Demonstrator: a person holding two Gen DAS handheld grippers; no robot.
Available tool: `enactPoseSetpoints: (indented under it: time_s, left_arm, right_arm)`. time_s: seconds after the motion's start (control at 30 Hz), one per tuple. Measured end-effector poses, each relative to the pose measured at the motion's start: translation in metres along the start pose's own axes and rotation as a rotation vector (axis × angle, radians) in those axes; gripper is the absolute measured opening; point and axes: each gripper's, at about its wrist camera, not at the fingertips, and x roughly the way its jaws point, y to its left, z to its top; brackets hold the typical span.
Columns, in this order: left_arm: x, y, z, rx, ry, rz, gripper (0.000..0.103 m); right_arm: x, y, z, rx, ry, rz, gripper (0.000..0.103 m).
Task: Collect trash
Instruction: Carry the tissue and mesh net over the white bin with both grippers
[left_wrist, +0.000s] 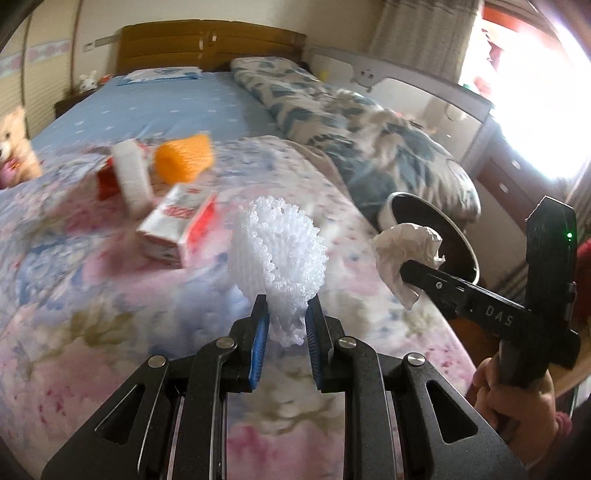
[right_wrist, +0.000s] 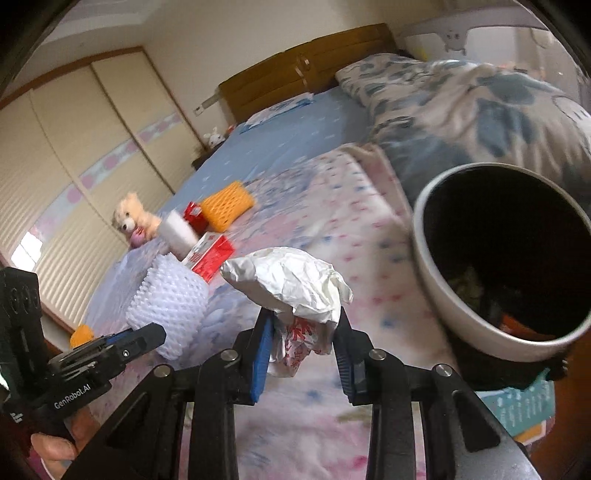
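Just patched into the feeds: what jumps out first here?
The left gripper is clamped on a white foam net above the flowered bedspread. The right gripper holds crumpled paper beside the dark-lined bin at the bed's edge. Red-and-white cartons and an orange foam net lie behind.

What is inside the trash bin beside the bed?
Looking into the trash bin from the right wrist view, some greenish scraps and an orange-red piece lie at the bottom. The rest of the interior is too dark to tell.
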Motion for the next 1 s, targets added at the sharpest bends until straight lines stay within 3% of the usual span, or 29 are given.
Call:
enactPoseSetpoints:
  time_s: [0.5, 1.0]
  left_arm:
    - [0.019, -0.08, 0.014, 0.127, 0.023, -0.101, 0.018]
    - [0.045, -0.134, 0.032, 0.22, 0.045, -0.151, 0.018]
  right_arm:
    - [-0.054, -0.073, 0.0, 0.111, -0.076, -0.1, 0.032]
    - [-0.078, -0.123, 0.009, 0.183, -0.119, -0.164, 0.032]
